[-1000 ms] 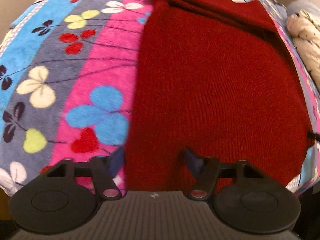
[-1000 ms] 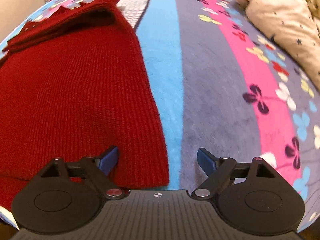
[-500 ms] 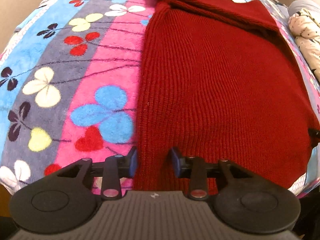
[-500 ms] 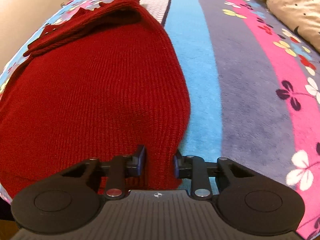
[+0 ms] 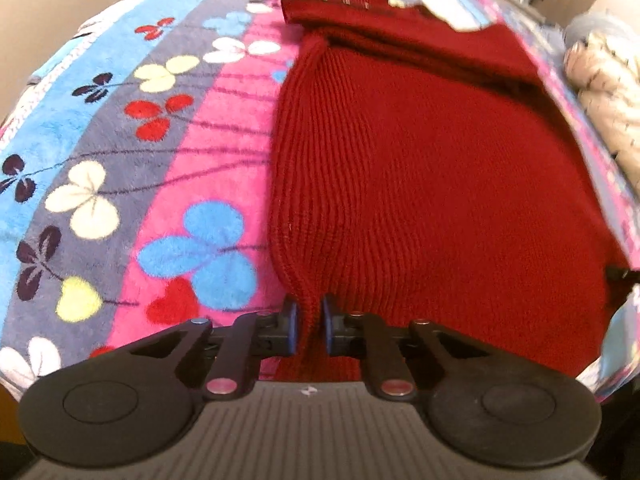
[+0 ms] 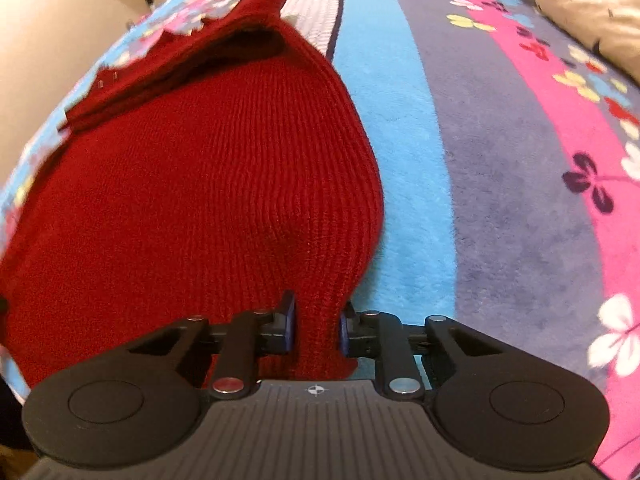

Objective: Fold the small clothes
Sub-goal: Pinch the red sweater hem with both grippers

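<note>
A dark red knitted sweater [image 5: 432, 168] lies flat on a striped floral blanket [image 5: 120, 152], its sleeves folded across the far end. My left gripper [image 5: 309, 322] is shut on the sweater's near left corner, and the knit bunches up between its blue pads. In the right wrist view the same sweater [image 6: 200, 184] fills the left half. My right gripper [image 6: 315, 326] is shut on its near right corner, with the fabric pinched and slightly raised between the pads.
The blanket [image 6: 500, 160] runs in blue, grey and pink stripes to the right of the sweater. A cream speckled bundle of cloth [image 6: 592, 8] lies at the far right, also showing in the left wrist view [image 5: 608, 92]. The blanket's edge curves down at the left.
Both grippers went from wide open around the sweater's near corners to shut on them. The hem has gathered and lifted slightly between each pair of pads.
</note>
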Demonstrator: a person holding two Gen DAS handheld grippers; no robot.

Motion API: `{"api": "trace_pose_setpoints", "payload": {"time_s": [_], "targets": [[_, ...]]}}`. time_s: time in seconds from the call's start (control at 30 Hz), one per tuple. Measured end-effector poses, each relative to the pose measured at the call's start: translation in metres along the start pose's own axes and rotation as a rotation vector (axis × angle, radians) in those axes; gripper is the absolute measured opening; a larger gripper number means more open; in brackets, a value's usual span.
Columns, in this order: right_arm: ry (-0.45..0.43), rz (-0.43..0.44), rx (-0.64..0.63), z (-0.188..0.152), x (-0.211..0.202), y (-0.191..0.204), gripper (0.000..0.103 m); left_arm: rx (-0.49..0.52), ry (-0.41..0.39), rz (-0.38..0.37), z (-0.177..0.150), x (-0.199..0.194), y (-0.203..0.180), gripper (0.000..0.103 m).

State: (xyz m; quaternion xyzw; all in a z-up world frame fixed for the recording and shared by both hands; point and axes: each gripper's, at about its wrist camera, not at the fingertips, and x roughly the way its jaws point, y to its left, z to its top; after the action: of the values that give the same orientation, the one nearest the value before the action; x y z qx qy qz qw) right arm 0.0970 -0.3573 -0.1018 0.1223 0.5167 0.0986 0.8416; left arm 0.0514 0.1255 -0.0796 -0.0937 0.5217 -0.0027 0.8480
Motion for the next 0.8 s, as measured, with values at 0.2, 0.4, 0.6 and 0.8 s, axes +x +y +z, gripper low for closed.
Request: {"api": "trace_pose_setpoints", "payload": {"time_s": [0.2, 0.4, 0.6, 0.8], "targets": [[0.002, 0.021, 0.074, 0.001, 0.000, -0.010, 0.023, -0.051, 0.031, -0.024, 0.002, 0.003, 0.006, 0.019], [0.022, -0.036, 0.023, 0.001, 0.007, -0.002, 0.037, -0.063, 0.072, -0.016, -0.002, 0.009, 0.011, 0.023], [0.001, -0.042, 0.069, 0.004, 0.003, -0.009, 0.041, -0.064, 0.085, -0.015, -0.009, 0.007, 0.009, 0.028], [-0.032, -0.034, 0.142, 0.006, -0.003, -0.021, 0.048, -0.064, 0.082, -0.016, -0.012, 0.006, 0.006, 0.030]]}}
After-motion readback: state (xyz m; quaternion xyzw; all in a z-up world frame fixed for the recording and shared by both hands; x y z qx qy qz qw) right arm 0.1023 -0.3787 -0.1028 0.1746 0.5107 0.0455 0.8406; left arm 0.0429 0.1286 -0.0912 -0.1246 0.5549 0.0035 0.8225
